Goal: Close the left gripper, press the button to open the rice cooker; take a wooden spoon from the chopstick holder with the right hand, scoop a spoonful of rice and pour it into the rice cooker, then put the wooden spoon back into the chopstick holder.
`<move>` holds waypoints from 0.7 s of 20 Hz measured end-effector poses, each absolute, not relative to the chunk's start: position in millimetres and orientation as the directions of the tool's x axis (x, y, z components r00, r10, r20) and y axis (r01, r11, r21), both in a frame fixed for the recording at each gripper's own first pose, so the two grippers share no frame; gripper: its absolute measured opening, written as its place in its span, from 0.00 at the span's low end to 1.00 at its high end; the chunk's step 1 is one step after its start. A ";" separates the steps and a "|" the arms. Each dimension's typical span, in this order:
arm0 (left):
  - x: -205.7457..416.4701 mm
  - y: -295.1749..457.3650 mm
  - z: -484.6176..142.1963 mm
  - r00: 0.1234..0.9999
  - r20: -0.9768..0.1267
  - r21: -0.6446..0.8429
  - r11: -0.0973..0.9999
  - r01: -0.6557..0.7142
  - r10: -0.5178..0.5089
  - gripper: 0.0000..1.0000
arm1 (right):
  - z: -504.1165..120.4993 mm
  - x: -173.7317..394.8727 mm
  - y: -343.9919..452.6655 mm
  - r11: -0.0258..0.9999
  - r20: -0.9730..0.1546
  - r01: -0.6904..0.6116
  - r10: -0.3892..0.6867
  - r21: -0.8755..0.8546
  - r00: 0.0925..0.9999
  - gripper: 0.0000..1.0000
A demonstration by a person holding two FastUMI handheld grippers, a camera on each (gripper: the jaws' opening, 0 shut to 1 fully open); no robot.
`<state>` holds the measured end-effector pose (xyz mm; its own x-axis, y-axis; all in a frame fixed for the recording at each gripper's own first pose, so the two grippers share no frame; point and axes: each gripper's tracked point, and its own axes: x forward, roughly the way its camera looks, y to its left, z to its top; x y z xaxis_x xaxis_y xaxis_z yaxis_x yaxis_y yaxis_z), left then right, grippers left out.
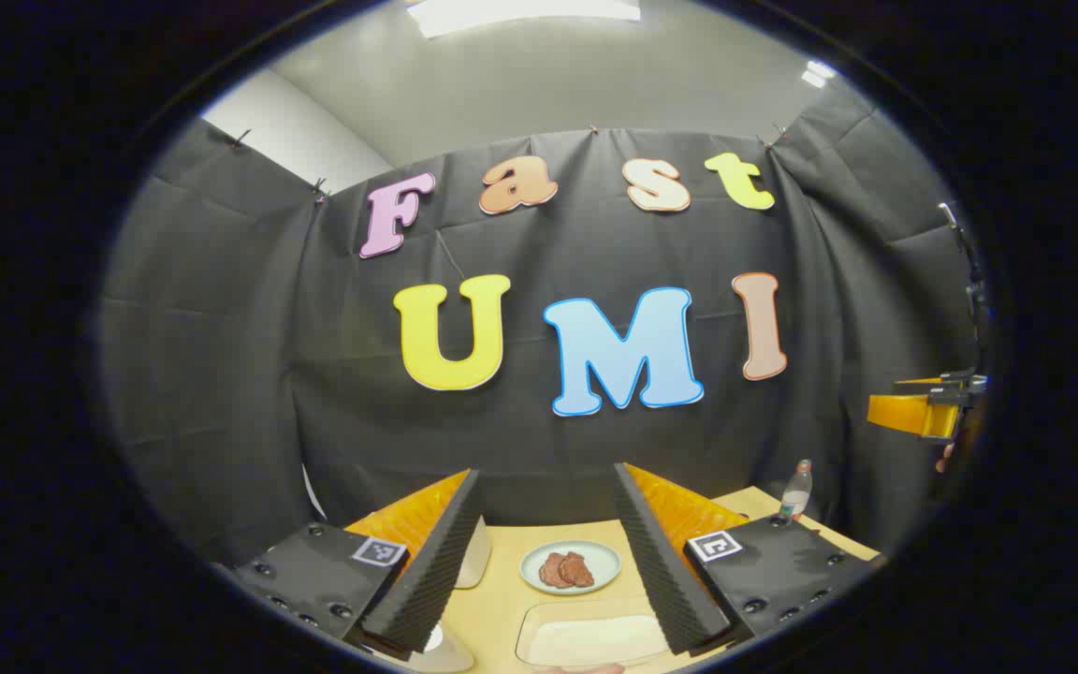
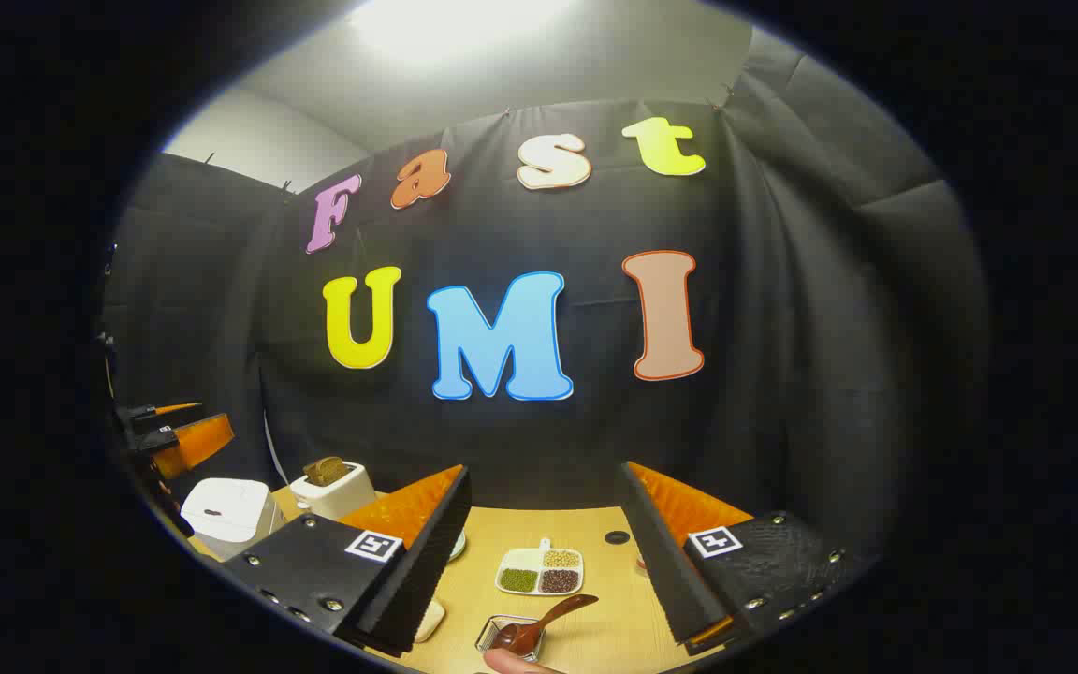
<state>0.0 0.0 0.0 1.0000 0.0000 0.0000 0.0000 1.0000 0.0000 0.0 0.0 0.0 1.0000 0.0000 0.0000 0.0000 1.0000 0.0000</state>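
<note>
Left gripper (image 1: 546,548), nearest the lens in the left gripper view: fingers spread wide, nothing between them, held well above the table (image 1: 502,599). Right gripper (image 2: 544,552), in the right gripper view: likewise wide open and empty. Below and between the right gripper's fingers, near the table's front edge, lies one wooden spoon (image 2: 544,622) with its bowl in a small metal tray (image 2: 492,637); its long axis runs from the bowl at lower left up to the handle end at upper right, so the handle points toward the right finger. The right gripper is judged the nearer to it. Beyond the spoon stands one divided dish (image 2: 539,571) with four compartments of grains. Toward the table's left edge in the same view stands one white rice cooker (image 2: 225,515), lid down, below the left gripper as seen farther off; the first step, pressing its button, appears not yet done. Behind it stands one toaster (image 2: 338,487) holding bread. The left gripper view also shows one plate (image 1: 569,566) of brown food, one shallow clear tray (image 1: 590,637) and one bottle (image 1: 795,490) toward the far right corner.
</note>
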 end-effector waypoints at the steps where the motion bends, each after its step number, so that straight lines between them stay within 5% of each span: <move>1: -0.8 0.6 -2.9 1.000 -0.005 -0.009 1.000 0.003 -0.003 0.88 | 1.1 -0.1 0.1 1.000 -0.001 0.005 -0.005 0.005 1.000 0.96; 4: -1.3 4.5 -4.0 1.000 -0.014 -0.035 0.999 0.014 -0.015 0.94 | 0.3 0.9 5.8 1.000 -0.005 0.003 -0.003 0.021 1.000 0.95; 5: -0.8 7.9 -3.0 1.000 -0.012 -0.033 0.999 0.010 -0.011 0.88 | -0.6 2.5 7.1 1.000 -0.009 0.004 -0.004 0.015 1.000 0.95; 12: 3.1 13.8 -15.9 0.998 -0.046 -0.075 0.997 0.035 -0.039 0.94 | -4.2 -0.4 21.9 1.000 -0.012 -0.025 0.025 -0.008 1.000 0.96; 13: 3.1 15.0 -16.9 0.998 -0.044 -0.073 0.997 0.034 -0.037 0.88 | -5.2 -0.4 23.4 0.999 -0.013 -0.030 0.030 -0.010 0.999 0.96; 14: 2.1 17.2 -15.9 0.999 -0.039 -0.070 0.997 0.031 -0.033 0.94 | -6.9 -0.1 24.0 0.999 -0.014 -0.032 0.032 -0.013 0.999 0.96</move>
